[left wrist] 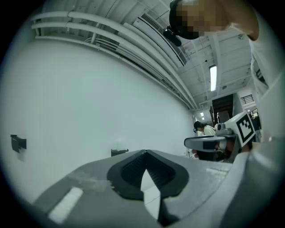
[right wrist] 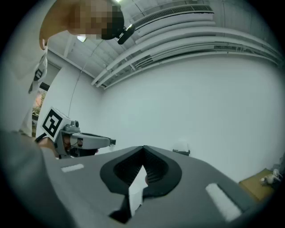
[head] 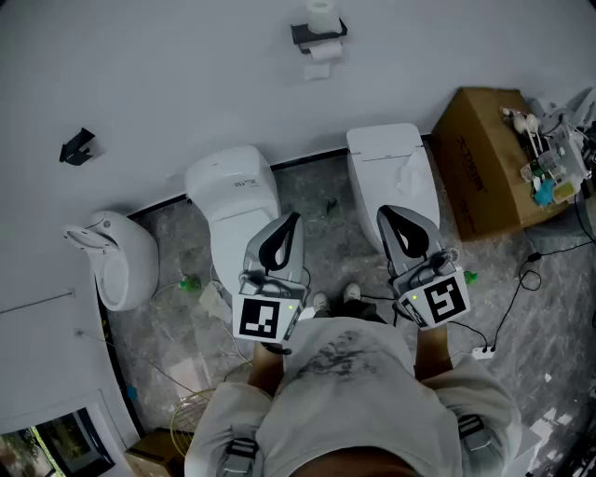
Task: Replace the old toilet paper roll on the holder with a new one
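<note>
High on the white wall hangs the black toilet paper holder. A white roll stands on top of it and white paper hangs beneath it. Both grippers are held level in front of the person, well short of the wall. My left gripper is shut and empty above the left toilet. My right gripper is shut and empty above the right toilet. The holder appears small and far off in the left gripper view, past the shut jaws. It looks the same beyond the right gripper's tip.
Two white toilets stand against the wall, with a urinal at the left. A cardboard box with clutter on it sits at the right. A small black bracket is fixed to the wall. Cables lie on the marble floor.
</note>
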### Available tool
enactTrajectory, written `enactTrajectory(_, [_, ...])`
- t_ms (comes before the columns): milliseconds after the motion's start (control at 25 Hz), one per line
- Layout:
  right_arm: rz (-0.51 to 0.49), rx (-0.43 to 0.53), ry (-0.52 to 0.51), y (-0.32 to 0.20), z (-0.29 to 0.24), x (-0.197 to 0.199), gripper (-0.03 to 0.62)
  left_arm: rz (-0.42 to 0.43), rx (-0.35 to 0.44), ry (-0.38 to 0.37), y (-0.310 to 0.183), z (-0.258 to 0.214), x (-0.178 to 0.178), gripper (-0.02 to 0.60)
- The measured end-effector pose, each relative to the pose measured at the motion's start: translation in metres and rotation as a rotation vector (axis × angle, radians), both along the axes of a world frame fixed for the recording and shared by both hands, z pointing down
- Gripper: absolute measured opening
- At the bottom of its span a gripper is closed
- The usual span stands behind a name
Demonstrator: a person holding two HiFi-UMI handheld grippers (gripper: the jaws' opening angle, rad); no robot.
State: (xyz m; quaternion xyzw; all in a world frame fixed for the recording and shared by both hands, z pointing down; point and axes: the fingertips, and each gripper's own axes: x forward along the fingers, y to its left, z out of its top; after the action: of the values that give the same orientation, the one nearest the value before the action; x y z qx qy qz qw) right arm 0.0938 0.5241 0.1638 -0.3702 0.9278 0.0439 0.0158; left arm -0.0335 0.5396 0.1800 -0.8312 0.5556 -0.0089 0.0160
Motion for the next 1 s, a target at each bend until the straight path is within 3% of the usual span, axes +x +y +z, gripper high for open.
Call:
enactTrajectory(560, [0.067, -0.003, -0.02, 0.022, 0.004, -0.043, 0.002, 0.009, 0.002, 0.021, 0.022, -0.001, -0.041, 0.002])
enactTrajectory(1000, [0.101, -0.018, -0.004, -0.004, 0.01, -0.054, 0.002, 0.032, -0.011, 0.038, -0.006, 0.0, -0.05, 0.002])
